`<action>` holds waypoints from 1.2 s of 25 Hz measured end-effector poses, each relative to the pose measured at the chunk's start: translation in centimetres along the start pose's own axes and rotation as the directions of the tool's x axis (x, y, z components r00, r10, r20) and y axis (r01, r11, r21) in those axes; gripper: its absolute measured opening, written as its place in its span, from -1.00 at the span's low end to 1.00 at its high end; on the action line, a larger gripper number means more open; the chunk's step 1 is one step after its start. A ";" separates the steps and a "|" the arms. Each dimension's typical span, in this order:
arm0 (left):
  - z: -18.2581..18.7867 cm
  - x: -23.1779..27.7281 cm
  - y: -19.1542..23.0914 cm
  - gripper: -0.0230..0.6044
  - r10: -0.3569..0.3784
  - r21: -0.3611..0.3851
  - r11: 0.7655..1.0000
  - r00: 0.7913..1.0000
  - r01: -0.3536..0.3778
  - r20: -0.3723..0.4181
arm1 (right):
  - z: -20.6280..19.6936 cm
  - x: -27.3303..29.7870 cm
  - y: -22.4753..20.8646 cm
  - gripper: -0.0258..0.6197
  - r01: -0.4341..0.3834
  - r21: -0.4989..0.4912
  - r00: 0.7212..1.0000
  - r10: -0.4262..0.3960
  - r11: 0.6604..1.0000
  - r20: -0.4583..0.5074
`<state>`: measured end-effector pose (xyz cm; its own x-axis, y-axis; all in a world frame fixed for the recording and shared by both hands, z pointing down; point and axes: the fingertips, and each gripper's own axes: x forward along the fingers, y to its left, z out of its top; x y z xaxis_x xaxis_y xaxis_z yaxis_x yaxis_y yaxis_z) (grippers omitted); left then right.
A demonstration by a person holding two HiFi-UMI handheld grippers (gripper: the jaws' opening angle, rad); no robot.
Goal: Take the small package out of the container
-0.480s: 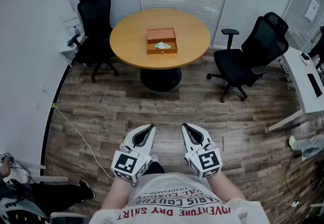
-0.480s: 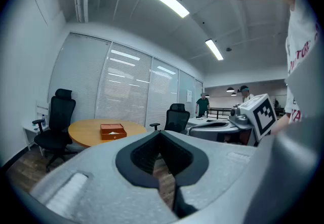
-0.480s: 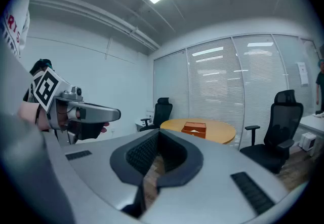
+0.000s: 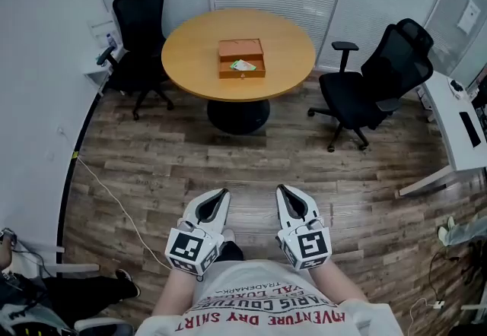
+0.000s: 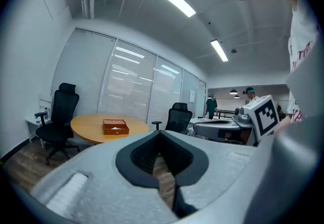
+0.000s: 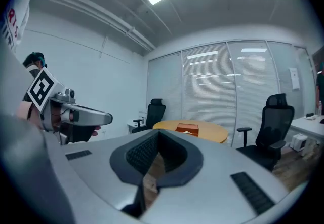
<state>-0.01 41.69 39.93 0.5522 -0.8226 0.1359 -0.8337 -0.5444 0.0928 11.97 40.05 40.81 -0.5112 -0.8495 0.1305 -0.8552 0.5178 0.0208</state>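
Observation:
A brown open container (image 4: 242,59) sits on the round wooden table (image 4: 190,49) far ahead across the room. A small white-and-green package (image 4: 243,66) lies inside it. The container also shows small in the left gripper view (image 5: 115,126) and in the right gripper view (image 6: 187,128). My left gripper (image 4: 226,192) and right gripper (image 4: 279,188) are held side by side close to my body, well short of the table. Both have their jaws shut with nothing between them.
Black office chairs stand left of the table (image 4: 138,26) and to its right (image 4: 380,76). A white desk (image 4: 464,133) is at the right edge. A cable (image 4: 114,201) runs over the wooden floor on the left. People stand far off in the left gripper view (image 5: 211,106).
The head view has shifted slightly, so the table and chairs sit a bit to the left and higher. Both grippers stay shut in about the same place.

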 end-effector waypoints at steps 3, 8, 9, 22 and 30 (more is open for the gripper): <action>-0.4 0.2 1.1 -0.89 -0.001 -0.015 1.000 1.000 0.001 -0.008 | -0.8 1.1 -0.3 -0.90 0.028 0.039 0.999 -0.027 0.999 -0.030; -0.9 1.2 4.4 -0.89 0.012 -0.033 0.999 1.000 -0.012 -0.013 | -1.2 3.6 -0.5 -0.90 0.044 0.070 0.998 -0.041 0.997 -0.050; -0.8 1.6 5.3 -0.89 0.015 -0.039 0.999 1.000 -0.015 -0.012 | -1.2 4.4 -0.5 -0.90 0.044 0.070 0.998 -0.041 0.997 -0.052; -0.3 6.9 18.0 -0.89 -0.044 -0.047 0.998 0.998 0.042 -0.054 | -1.9 17.7 -0.5 -0.90 0.103 0.051 0.985 -0.095 0.993 -0.147; -0.8 9.2 21.3 -0.89 -0.050 -0.081 0.996 0.996 0.044 -0.068 | -3.2 21.5 -1.1 -0.90 0.115 0.053 0.975 -0.102 0.992 -0.198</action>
<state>-12.66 22.66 43.99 0.5918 -0.7814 0.1979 -0.8056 -0.5650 0.1782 2.21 21.57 46.79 -0.3938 -0.8612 0.3214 -0.9116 0.4107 -0.0165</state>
